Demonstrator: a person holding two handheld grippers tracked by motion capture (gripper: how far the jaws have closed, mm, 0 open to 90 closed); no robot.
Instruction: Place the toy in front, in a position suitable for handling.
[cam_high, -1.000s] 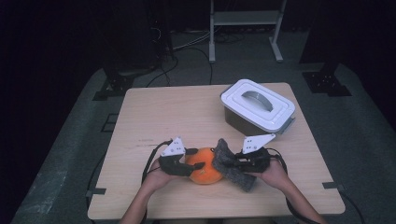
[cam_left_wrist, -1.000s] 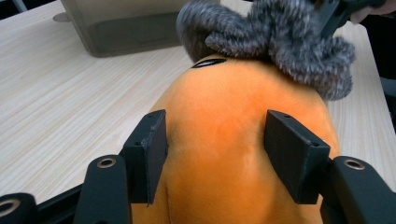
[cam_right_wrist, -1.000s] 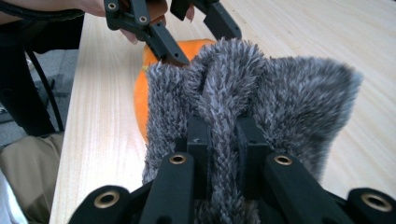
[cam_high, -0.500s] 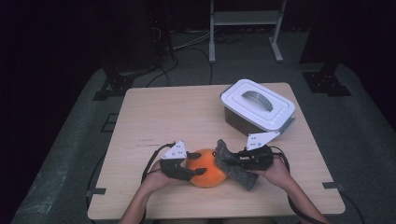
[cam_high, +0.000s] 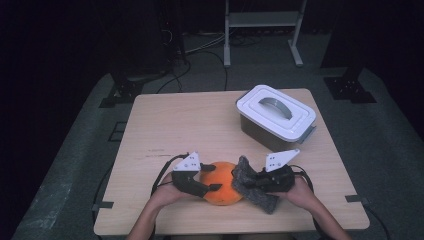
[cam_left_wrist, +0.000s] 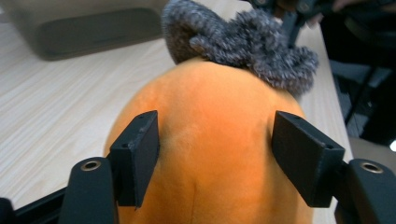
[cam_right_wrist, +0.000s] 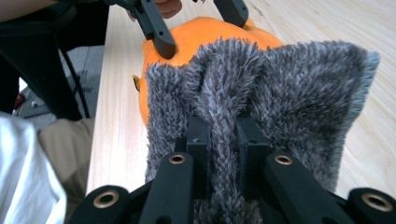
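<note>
While pinching grey cloth (cam_right_wrist: 261, 107) in right gripper (cam_right_wrist: 223, 135), left gripper (cam_left_wrist: 215, 154) just opening, straddling orange toy (cam_left_wrist: 210, 140).

The plush ball (cam_high: 224, 183) is plain bright orange. The fuzzy cloth (cam_high: 252, 186) at its three o'clock side is mottled grey, dark flecked with lighter fibres. Both tongs are black with pale grey top plates. The bench (cam_high: 200, 125) is light wood grain; the box (cam_high: 276, 116) has a white lid and grey handle.

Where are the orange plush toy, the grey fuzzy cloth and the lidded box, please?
orange plush toy (cam_high: 223, 182), high view, its rounded top.
grey fuzzy cloth (cam_right_wrist: 289, 88), right gripper view, its upper pile.
lidded box (cam_high: 276, 111), high view, its white lid.
</note>
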